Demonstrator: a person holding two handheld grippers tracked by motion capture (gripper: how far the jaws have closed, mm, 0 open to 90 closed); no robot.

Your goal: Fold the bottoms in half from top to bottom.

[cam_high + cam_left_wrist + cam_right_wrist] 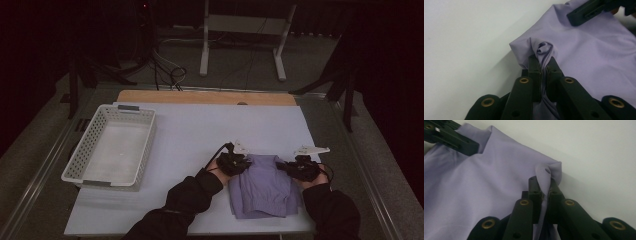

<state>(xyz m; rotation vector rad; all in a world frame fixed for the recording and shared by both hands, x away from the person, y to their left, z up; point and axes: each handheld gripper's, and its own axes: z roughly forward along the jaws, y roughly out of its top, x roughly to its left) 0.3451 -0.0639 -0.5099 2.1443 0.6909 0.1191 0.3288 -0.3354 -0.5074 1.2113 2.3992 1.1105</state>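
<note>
White-covered table (200,135) carries a white perforated basket (111,145) at its left side. Folded lilac garment (263,187) lies at the near right of the table, well apart from the basket. Left gripper (239,163) is clamped on a pinched fold at the garment's far-left corner; right gripper (291,167) is likewise clamped on the far-right corner.
</note>
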